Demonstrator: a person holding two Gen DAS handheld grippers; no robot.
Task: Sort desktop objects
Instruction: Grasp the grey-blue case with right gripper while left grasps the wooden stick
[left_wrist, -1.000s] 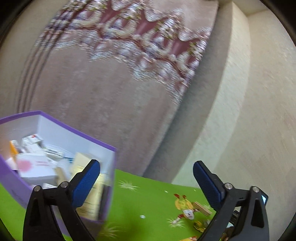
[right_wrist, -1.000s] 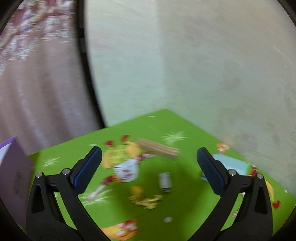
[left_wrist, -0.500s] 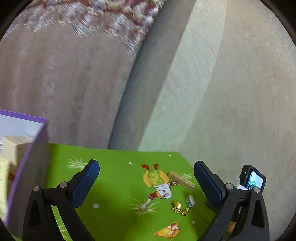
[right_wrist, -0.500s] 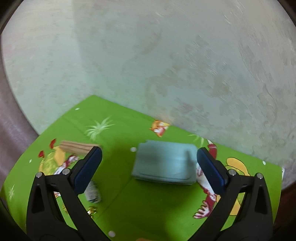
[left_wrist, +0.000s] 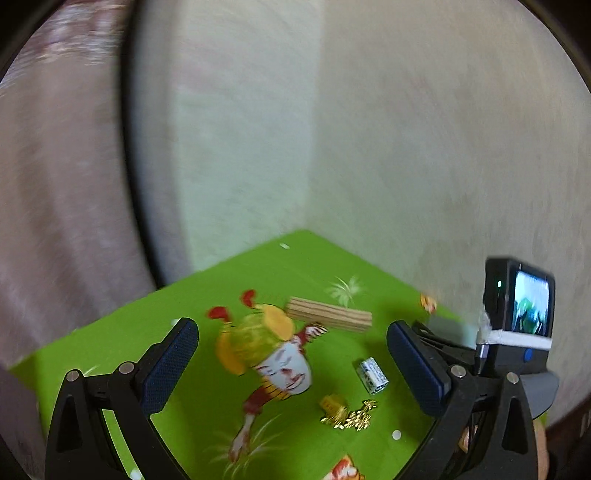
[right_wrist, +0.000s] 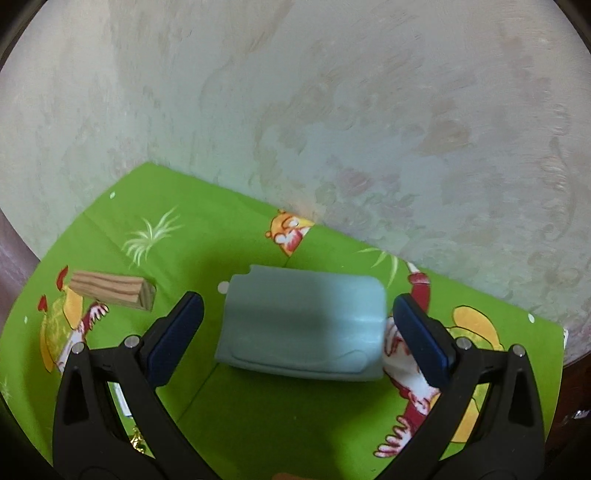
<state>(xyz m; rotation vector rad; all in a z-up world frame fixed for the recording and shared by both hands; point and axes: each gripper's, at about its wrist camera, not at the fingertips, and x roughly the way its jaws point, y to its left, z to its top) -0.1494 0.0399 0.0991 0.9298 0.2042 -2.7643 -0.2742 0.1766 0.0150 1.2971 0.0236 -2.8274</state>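
In the left wrist view, the left gripper (left_wrist: 291, 363) is hovering with fingers spread over the green counter (left_wrist: 207, 373), having swung away from the purple box (now out of sight); a wooden block (left_wrist: 328, 319), small battery (left_wrist: 373, 376) and gold trinket (left_wrist: 347, 411) are lying ahead. In the right wrist view, the right gripper (right_wrist: 295, 338), fingers spread, is closing in, straddling the pale blue case (right_wrist: 303, 325).

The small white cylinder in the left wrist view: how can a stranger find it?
Start at the green cartoon cloth in the wall corner. Right of its clown print, below the wooden block, lies the small white cylinder. It alone is white with dark print; the trinket just below is gold.
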